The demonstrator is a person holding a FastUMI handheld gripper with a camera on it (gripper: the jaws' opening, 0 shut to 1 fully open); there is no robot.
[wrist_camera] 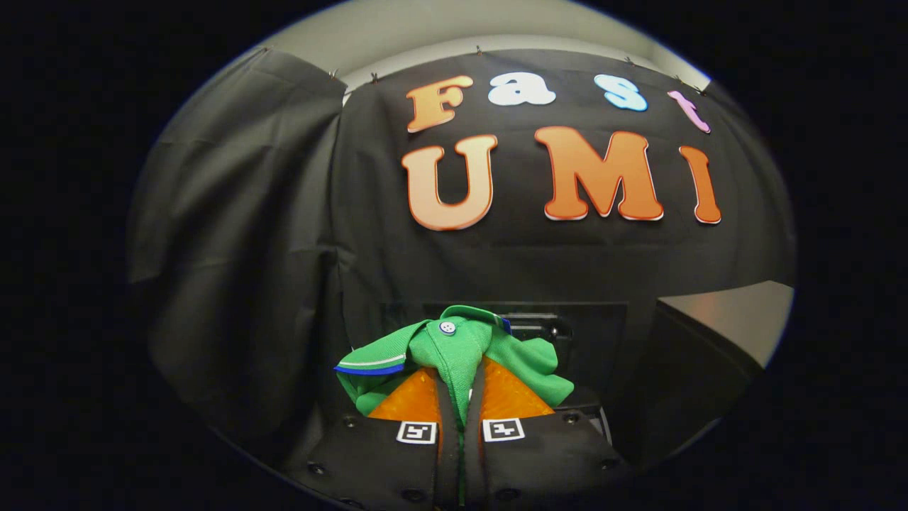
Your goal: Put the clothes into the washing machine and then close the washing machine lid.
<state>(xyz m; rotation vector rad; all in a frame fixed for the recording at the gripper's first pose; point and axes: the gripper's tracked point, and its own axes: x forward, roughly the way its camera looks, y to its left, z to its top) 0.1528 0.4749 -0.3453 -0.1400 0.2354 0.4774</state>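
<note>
A: Where does the camera sit?

B: On the gripper itself, just behind its two fingers, looking forward along them. The fingers rise from the near edge of the view, pressed close together with a green shirt pinched between them.

A: Which way does it face?

B: Level, straight at the booth's black cloth wall, which stands far ahead and wraps round to the left.

A: How close is it?

B: Very close to the shirt, which bunches just past the fingertips. A pale surface lies far off on the right. The wide lens bends straight lines.
</note>
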